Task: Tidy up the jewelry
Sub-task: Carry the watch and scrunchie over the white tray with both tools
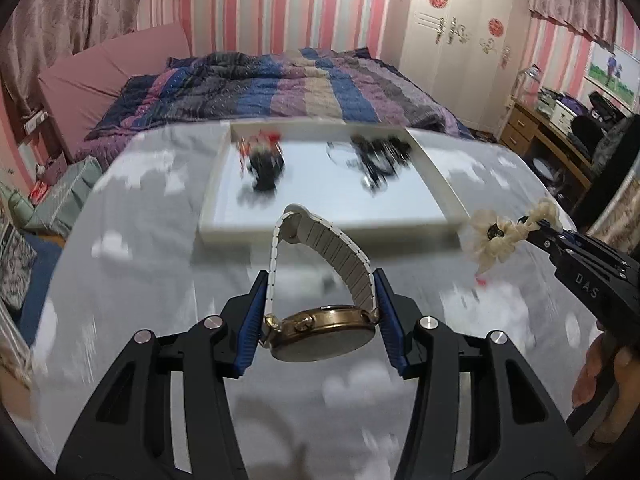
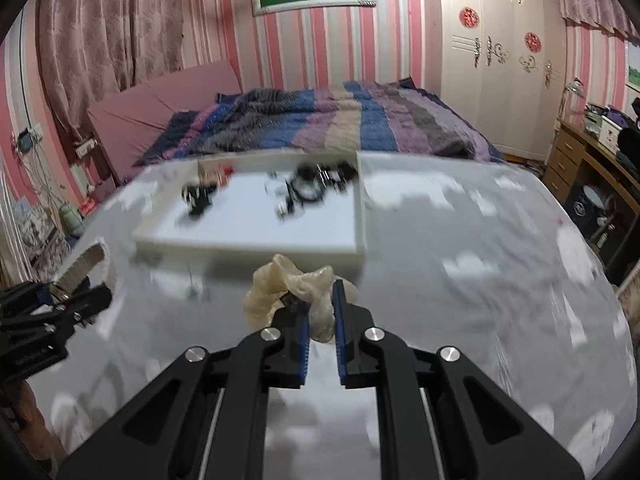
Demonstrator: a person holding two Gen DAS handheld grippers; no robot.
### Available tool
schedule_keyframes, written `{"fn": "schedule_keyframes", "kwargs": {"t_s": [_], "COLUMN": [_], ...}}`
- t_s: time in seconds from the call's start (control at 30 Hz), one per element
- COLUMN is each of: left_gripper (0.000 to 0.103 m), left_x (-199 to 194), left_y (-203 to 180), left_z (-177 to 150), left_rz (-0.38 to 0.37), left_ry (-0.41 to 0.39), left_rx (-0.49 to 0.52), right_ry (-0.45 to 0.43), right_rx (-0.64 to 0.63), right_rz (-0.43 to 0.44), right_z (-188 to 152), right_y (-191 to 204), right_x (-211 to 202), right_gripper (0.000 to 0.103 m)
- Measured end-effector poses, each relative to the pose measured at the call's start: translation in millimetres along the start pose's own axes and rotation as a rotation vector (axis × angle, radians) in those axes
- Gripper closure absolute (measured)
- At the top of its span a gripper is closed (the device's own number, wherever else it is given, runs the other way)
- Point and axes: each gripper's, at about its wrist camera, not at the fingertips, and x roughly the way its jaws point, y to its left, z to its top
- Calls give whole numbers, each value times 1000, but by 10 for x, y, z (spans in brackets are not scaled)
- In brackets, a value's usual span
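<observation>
Between the blue ribbed pads of the left gripper (image 1: 320, 308) sits a gold-cased wristwatch with a white link band (image 1: 324, 328); the jaws stand half spread and pinch it at the case, one pad on each side. Its round case lies roughly flat with the band looping up and forward above the fingertips. From the right wrist view the same gripper (image 2: 74, 294) shows at the left edge, with the band sticking up from it.

Over on the right side, the right gripper (image 2: 320, 312) has its jaws drawn nearly together on a cream, crinkled fabric scrunchie with a dark centre piece (image 2: 292, 292), which bunches out ahead of and between the pads. In the left wrist view that gripper (image 1: 540, 232) reaches in from the right edge, the scrunchie (image 1: 496, 240) hanging off its tip, and part of a person's hand (image 1: 600, 372) grips its handle.

Both grippers are held above a table covered in a grey cloth with white cloud shapes (image 1: 140, 280). Further ahead on the cloth lies a shallow white rectangular tray (image 1: 328, 232), blurred, holding two dark clusters of small items: one with red bits (image 1: 264, 164) at its left, one tangled black heap (image 1: 380, 156) at its right. Neither held piece touches the tray. Beyond the table is a bed with a striped blue and purple quilt (image 1: 280, 88), a white wardrobe (image 1: 460, 40) and pink striped walls.
</observation>
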Motion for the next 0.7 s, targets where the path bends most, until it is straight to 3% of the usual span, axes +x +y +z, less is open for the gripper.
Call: {"fn": "schedule_keyframes", "kwargs": {"t_s": [0.1,0.33,0.47,0.7], "left_gripper": [53,53,53,52], "left_x": [226,895,1124,1400], "left_y": [49,160,210,241], "left_z": [318,763,727,639], "left_rz": [-5,-36,-32,-17], "left_ry": [-1,68,94,119], "left_rx": [10,-12,-16,8], "right_ry": [-14,23,48,89], "right_rx": [-5,44,89,62], "right_rz": [10,13,13,-16], "right_z": [386,867,866,714], "right_y": [120,128,18,-9], "right_x": [283,988,1281,1532], "right_gripper": [93,93,93,93]}}
